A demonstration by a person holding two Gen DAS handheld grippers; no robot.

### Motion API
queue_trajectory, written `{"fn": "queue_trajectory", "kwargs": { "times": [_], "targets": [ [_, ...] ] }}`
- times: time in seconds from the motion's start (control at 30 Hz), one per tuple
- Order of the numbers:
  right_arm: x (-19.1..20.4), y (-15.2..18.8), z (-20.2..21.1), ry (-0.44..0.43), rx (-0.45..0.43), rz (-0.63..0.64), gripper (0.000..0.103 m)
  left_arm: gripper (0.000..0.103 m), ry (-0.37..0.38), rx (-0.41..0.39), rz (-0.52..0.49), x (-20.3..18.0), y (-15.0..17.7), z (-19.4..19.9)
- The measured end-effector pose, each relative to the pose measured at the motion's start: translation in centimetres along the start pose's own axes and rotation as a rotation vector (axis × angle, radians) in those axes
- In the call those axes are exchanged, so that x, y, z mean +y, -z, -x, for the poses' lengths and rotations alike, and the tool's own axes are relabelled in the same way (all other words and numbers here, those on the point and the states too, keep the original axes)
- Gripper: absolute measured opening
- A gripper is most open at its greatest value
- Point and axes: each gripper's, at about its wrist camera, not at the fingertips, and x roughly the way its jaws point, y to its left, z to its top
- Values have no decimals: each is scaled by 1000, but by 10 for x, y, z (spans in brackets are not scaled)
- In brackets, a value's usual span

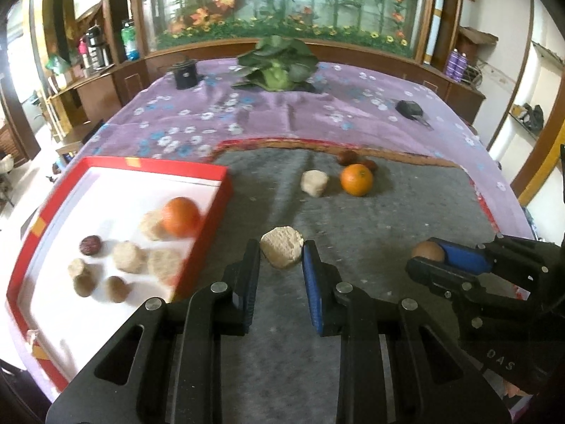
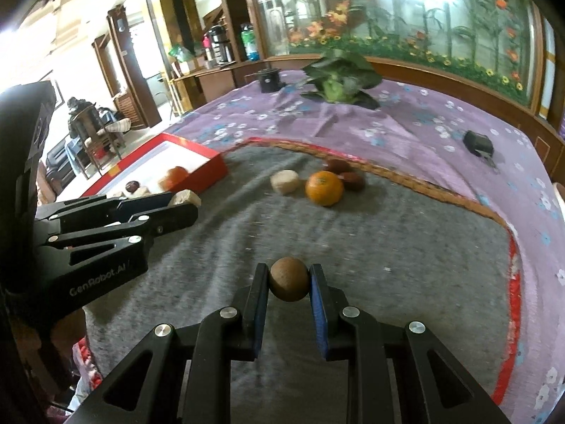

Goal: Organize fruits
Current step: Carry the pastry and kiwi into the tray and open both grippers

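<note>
Fruits (image 2: 289, 280): round brown, pale chunky (image 1: 281, 252)

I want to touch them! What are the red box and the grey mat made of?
The red box looks like cardboard: thin straight walls, a smooth white inside, taped corners. The grey mat looks like felt or wool blanket, since it is speckled, fuzzy and lies in soft wrinkles. I can't be sure of either.

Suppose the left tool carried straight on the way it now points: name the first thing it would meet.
Probably the grey mat. The left tool, shut on a pale chunk, points down past it at bare mat, well short of the second pale chunk and orange. Depth is uncertain.
</note>
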Motion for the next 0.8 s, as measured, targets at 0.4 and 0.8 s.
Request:
{"fn": "queue_trajectory", "kwargs": {
  "times": [0.4,0.8],
  "targets": [
    [40,-13,-22,-45,25,63,22,23,-61,-3,56,43,4,7],
    [73,-37,-45,-97,31,112,22,24,-109,6,125,88,9,9]
  ]
}}
